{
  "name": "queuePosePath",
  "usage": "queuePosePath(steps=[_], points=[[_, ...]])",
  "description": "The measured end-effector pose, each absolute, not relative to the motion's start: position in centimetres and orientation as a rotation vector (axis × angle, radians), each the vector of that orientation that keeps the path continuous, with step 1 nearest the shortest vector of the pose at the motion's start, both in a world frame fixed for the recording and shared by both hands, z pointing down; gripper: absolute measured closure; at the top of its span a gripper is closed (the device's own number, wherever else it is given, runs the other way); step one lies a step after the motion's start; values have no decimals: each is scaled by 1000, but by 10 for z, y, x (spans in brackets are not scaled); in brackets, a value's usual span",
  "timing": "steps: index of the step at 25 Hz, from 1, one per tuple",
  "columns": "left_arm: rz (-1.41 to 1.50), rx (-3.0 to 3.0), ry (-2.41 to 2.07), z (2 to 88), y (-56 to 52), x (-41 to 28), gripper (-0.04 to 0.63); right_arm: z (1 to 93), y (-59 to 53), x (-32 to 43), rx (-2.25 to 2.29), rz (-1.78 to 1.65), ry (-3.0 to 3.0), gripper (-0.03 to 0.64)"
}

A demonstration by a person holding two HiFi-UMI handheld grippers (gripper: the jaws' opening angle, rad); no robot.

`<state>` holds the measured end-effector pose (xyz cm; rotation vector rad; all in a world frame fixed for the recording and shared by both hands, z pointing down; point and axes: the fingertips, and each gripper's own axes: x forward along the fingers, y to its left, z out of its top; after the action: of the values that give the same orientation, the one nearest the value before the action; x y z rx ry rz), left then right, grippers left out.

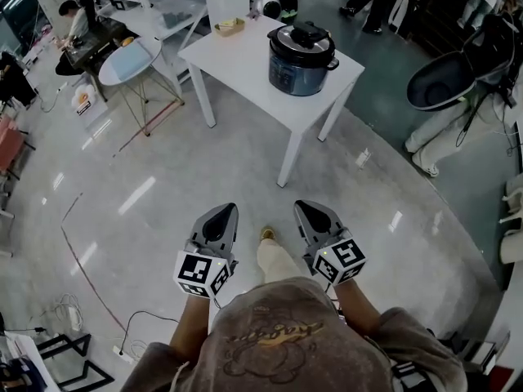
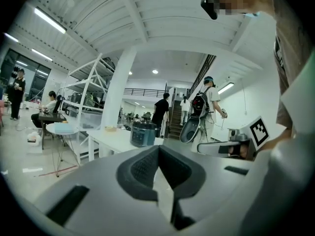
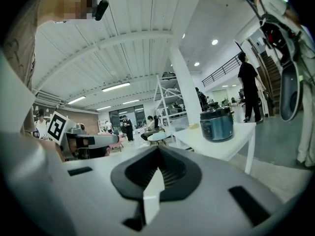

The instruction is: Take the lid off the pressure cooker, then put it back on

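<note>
Now: your left claw (image 1: 221, 217) and right claw (image 1: 312, 216) pressed together, empty, well apart from worktop (image 1: 237, 55). Pressure cooker (image 1: 299, 70) stands there, lid (image 1: 286, 43) on; probably rigid, weighty, slick. Take top handle (image 1: 310, 32).

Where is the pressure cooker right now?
In the head view the pressure cooker stands at upper centre, on the right half of the white table, lid on, with a small tan tray beyond it to the left.

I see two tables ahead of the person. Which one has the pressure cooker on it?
The white square table, with the pressure cooker standing near its right corner. The round table to its left has a pale blue top and carries no cooker.
</note>
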<state>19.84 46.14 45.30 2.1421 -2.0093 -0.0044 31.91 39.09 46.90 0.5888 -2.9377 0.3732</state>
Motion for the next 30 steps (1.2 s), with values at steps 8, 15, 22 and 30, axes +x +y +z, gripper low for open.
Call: queuePosePath(steps=[8,15,22,30], points=[[-31,2127,-2033,434,377,152,592,455,307,272,572,344,-2938,626],[-61,2122,-2053,425,309,118,592,449,239,240,519,298,-2937,626],[-57,2089,-2090,426,264,93,592,448,192,212,468,284,-2942,626],[-68,2093,-2086,426,219,55,592,453,150,174,462,278,-2939,626]])
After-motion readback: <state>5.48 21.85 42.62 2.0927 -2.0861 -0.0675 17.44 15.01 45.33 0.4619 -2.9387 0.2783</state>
